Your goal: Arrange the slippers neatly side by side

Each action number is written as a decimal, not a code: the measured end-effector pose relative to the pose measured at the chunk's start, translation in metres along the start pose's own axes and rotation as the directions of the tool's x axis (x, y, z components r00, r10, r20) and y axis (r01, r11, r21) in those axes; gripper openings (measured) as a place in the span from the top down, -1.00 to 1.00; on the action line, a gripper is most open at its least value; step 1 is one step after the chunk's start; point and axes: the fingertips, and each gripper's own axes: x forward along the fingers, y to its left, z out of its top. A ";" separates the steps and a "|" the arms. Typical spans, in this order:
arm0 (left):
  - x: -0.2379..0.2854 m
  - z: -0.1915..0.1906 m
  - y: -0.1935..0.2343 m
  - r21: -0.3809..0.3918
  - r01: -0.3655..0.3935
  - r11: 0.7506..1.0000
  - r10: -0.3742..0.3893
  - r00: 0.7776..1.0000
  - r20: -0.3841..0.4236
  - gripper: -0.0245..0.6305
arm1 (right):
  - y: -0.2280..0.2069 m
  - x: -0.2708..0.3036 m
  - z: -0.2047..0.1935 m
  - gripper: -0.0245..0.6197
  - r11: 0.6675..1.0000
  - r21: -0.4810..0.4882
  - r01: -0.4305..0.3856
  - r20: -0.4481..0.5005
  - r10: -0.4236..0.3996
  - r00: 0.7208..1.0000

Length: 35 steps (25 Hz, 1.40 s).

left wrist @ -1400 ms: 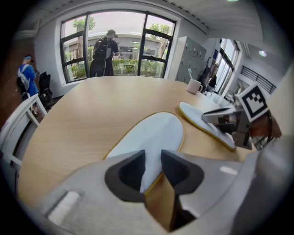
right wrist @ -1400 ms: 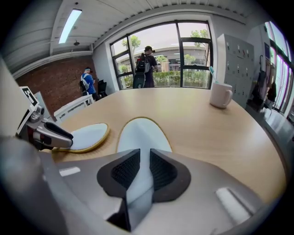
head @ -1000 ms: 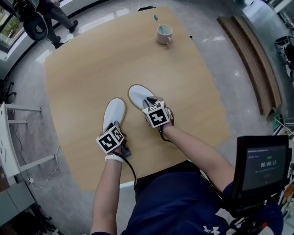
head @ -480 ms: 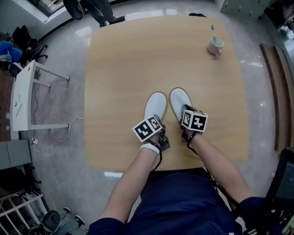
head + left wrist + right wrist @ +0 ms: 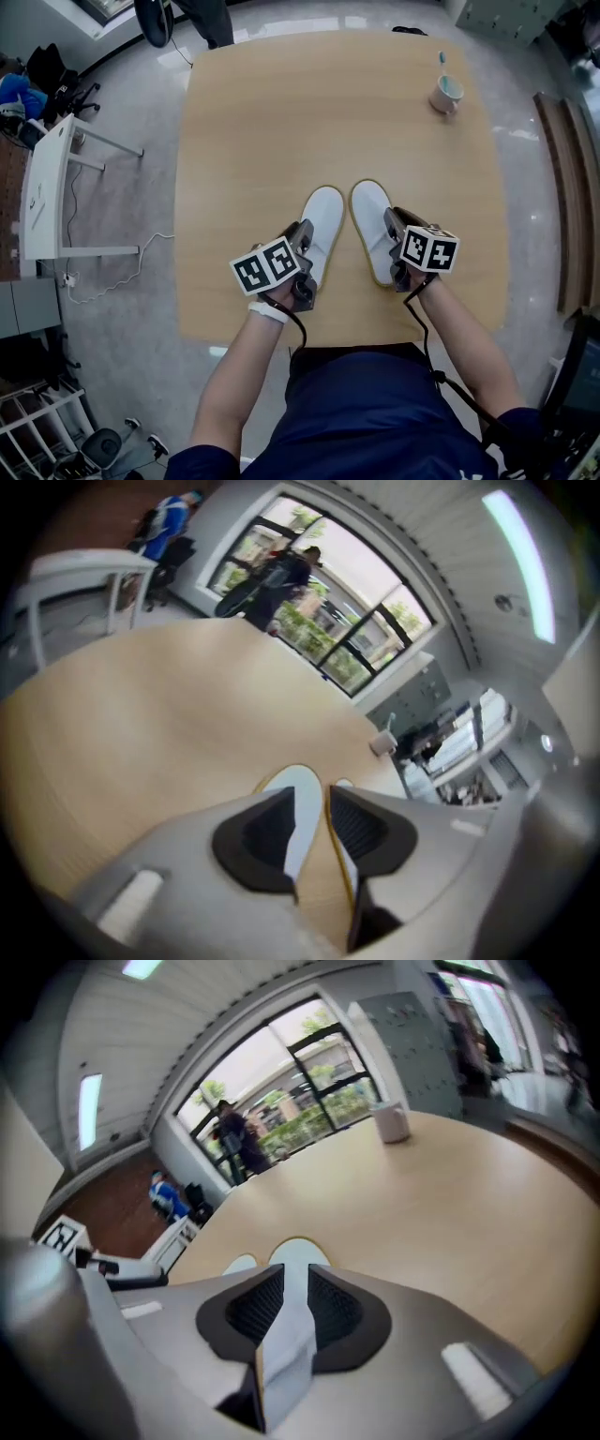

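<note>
Two white slippers with tan rims lie side by side, toes pointing away, on the wooden table [image 5: 281, 122]: the left slipper [image 5: 322, 217] and the right slipper [image 5: 371, 217]. My left gripper [image 5: 304, 232] hovers over the left slipper's heel end. Its jaws have just been opening; in the left gripper view the gripper [image 5: 312, 813] is open, and the slipper [image 5: 302, 789] shows through the gap without touching the pads. My right gripper [image 5: 394, 221] hangs over the right slipper's heel. Its jaws [image 5: 296, 1302] have also just been opening and now stand open, with the white slipper [image 5: 298, 1252] showing between them.
A mug [image 5: 446, 94] holding a toothbrush stands at the table's far right corner. A white desk [image 5: 47, 187] is on the floor to the left, and a wooden bench [image 5: 562, 187] to the right. A person stands beyond the far edge.
The slippers were angled apart and now lie parallel and close together. Both grippers have let go, lifted and drawn back toward the heels.
</note>
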 end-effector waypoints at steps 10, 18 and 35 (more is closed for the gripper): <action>0.012 -0.071 0.007 0.892 0.438 0.108 0.161 0.878 -0.451 0.12 | 0.046 -0.007 -0.055 0.23 0.168 -0.830 -0.532 -0.527 0.075 0.846; 0.028 -0.107 0.031 0.811 0.585 -0.005 0.285 0.778 -0.560 0.03 | 0.026 0.002 -0.090 0.16 0.151 -0.764 -0.628 -0.636 -0.010 0.772; 0.037 -0.124 0.022 0.872 0.386 0.302 0.238 0.855 -0.461 0.03 | 0.039 0.003 -0.103 0.17 0.329 -0.771 -0.545 -0.564 0.044 0.825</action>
